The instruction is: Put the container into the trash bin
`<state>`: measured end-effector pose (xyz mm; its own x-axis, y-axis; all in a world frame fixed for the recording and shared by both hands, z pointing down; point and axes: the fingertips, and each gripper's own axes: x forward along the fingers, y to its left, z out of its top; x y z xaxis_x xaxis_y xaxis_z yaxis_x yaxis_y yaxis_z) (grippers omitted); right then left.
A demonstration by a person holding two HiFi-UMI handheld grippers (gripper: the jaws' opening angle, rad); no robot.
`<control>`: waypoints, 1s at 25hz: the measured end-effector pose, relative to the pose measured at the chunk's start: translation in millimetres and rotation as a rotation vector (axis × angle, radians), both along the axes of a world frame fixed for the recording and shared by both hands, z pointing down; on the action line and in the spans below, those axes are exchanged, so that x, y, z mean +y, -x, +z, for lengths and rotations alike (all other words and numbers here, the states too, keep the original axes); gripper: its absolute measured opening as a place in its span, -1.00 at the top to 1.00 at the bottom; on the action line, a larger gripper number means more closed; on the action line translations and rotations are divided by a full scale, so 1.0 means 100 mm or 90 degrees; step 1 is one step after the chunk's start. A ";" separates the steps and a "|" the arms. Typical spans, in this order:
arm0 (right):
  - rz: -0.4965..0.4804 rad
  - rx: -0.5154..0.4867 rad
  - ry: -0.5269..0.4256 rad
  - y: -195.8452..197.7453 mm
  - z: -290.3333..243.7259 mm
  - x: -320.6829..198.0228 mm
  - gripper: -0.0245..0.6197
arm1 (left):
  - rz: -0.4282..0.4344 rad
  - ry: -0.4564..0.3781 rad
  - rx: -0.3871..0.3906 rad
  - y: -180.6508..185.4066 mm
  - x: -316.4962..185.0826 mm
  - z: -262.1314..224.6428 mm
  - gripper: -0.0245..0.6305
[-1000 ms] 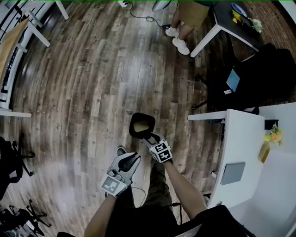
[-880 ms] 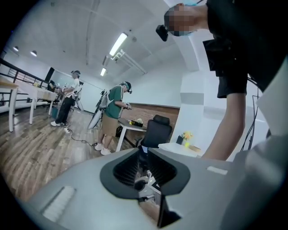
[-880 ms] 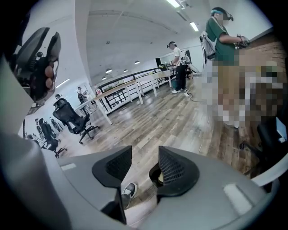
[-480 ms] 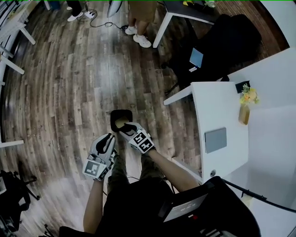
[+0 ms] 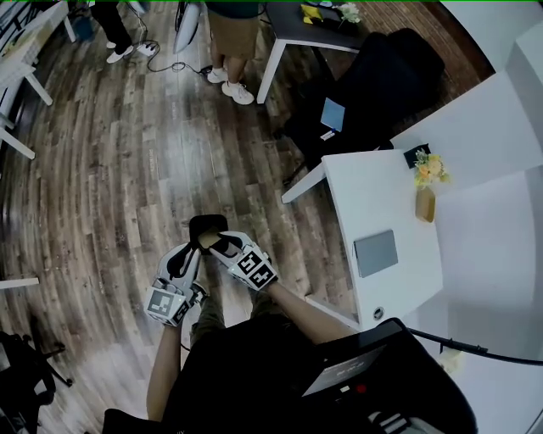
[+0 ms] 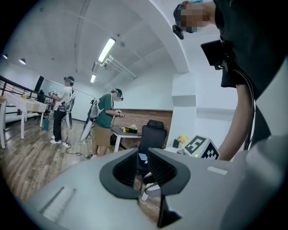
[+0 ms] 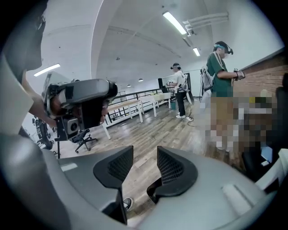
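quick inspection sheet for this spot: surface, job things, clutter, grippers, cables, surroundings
surface: wood floor
job's things: black bin upright on the floor; something tan inside, likely the container, partly hidden
clutter: white desk holds a grey pad and a flower vase
grippers: left hand-held gripper jaws a narrow gap apart, empty; right hand-held gripper jaws closing, empty; both by the bin in the head view
cables: one cable on the floor by the standing people
surroundings: black chair, dark table
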<state>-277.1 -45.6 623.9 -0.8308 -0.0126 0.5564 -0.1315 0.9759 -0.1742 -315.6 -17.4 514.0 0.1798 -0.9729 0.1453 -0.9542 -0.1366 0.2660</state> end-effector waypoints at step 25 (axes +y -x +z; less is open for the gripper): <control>0.027 -0.120 -0.061 0.01 -0.81 -0.44 0.42 | -0.024 -0.073 -0.068 0.08 -0.25 -0.39 0.81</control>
